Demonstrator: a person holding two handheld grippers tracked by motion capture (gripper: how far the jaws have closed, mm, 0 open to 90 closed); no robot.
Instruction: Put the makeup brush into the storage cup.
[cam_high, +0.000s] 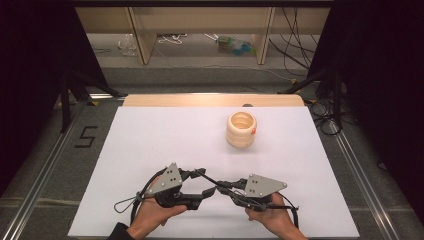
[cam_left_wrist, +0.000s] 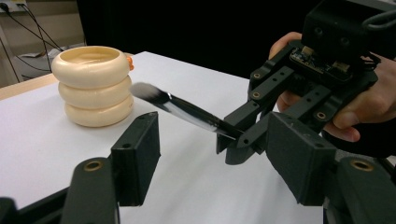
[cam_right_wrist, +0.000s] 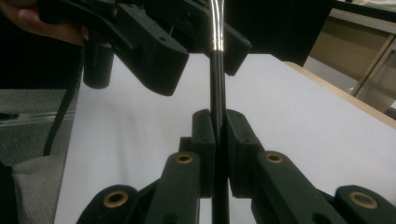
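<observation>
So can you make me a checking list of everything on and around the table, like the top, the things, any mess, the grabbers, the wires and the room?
Surface: white table top, flat, wooden strip at its far edge.
Job's things: cream holder of three stacked rings, upright, open top, toward the far side; black makeup brush with a grey-white tip, held off the table.
Clutter: nothing seen on the table.
Grippers: right gripper clamped on the brush handle; left gripper open, jaws wide, brush passing between them untouched.
Cables: black cable loops trail from the grippers by the hands.
Surroundings: dark curtains both sides, wires and a plastic bottle on the floor beyond.
</observation>
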